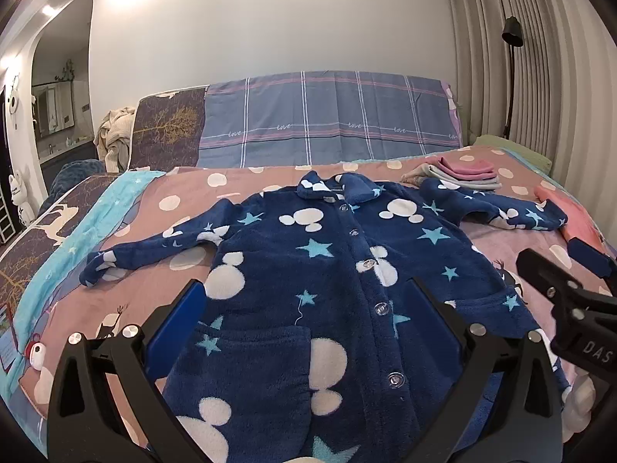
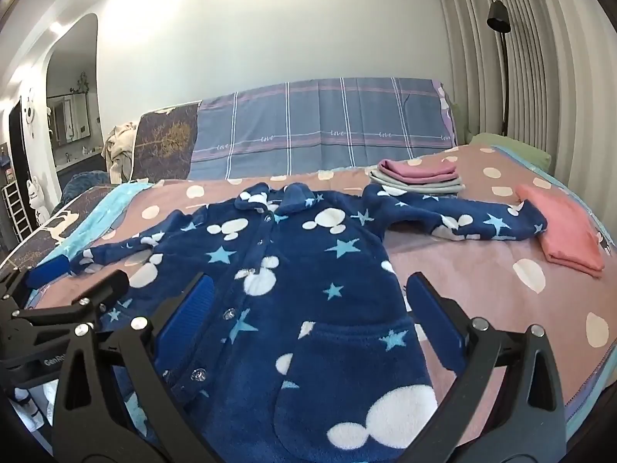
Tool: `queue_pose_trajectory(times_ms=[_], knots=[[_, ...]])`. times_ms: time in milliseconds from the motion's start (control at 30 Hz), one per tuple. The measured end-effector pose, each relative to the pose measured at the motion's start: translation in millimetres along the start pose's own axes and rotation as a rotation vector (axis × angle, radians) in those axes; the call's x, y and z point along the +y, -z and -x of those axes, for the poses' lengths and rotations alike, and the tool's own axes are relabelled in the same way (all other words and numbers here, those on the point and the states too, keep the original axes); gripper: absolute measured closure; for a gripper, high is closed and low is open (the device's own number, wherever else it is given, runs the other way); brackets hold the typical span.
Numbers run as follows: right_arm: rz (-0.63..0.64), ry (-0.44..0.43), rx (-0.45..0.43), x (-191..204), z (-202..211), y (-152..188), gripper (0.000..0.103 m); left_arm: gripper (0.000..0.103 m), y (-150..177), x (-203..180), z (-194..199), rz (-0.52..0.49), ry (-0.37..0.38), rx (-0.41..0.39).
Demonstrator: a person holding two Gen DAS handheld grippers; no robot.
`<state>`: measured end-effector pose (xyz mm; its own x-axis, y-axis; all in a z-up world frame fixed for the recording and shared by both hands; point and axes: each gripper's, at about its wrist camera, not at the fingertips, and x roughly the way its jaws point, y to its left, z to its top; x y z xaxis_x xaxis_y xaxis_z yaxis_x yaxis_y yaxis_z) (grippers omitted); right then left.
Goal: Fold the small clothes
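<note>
A: Start at the left: where does the garment lie?

B: The navy fleece button-front jacket with white mouse-head shapes and pale blue stars (image 1: 308, 270) is spread face up on the pink bedcover with white dots (image 1: 185, 196), collar away from us, hem nearest; its left sleeve (image 1: 154, 247) lies out sideways and slightly bent, cuff curled under.

A: And the tools?

B: The left gripper (image 1: 308, 308) hangs over the lower front with its blue-padded jaws wide apart and nothing between them; the right gripper (image 2: 308, 308) is likewise spread wide and empty, over the pocket side near the hem.

A: So how would you do the first fold well?

B: I judge a sleeve should come in first; take the left cuff with one pad under the fleece and one over it, pinching both layers, since thick pile can slip from a shallow bite; carry it low across the chest so the body does not drag.

A: Then to the right?

B: The right sleeve (image 2: 462, 220) stretches toward the folded salmon-pink cloth (image 2: 559, 239), its cuff touching or overlapping that cloth; lift it clear before drawing it in, or the cloth may shift; the stack of folded pink and grey clothes (image 2: 416, 177) lies just behind that sleeve and is best left alone.
</note>
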<state>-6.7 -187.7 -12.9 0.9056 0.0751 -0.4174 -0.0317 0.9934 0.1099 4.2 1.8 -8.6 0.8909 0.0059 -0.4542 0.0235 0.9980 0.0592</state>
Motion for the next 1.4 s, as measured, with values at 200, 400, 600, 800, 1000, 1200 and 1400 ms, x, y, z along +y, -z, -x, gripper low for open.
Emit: queue_pose_trajectory(times_ms=[200, 400, 600, 800, 1000, 1200, 1400], knots=[[-0.012, -0.006, 0.02, -2.3, -3.7, 0.7, 0.002, 0.001, 2.3, -1.8, -0.8, -0.005, -0.006, -0.002], [-0.008, 0.001, 0.027, -3.3, -5.5, 1.9, 0.002, 0.001, 2.6, -1.5, -0.6, -0.014, -0.019, -0.006], [-0.013, 0.011, 0.019, -4.1, -4.6, 2.3, 0.002, 0.001, 2.2, 1.9, -1.0, -0.004, -0.047, -0.011], [-0.038, 0.017, 0.031, -7.0, -7.2, 1.9, 0.002, 0.001, 4.0, -4.6, -3.5, -0.068, -0.077, 0.007], [-0.04, 0.008, 0.062, -6.3, -12.7, 3.9, 0.002, 0.001, 3.2, -3.9, -3.2, -0.079, -0.098, 0.011], [-0.01, 0.026, 0.06, 1.7, -15.0, 4.6, 0.002, 0.001, 4.2, -0.9, -5.8, -0.072, -0.099, 0.018], [0.011, 0.05, 0.086, 10.3, -21.6, 2.2, 0.003, 0.005, 7.8, 9.7, -12.7, -0.037, -0.067, 0.049]])
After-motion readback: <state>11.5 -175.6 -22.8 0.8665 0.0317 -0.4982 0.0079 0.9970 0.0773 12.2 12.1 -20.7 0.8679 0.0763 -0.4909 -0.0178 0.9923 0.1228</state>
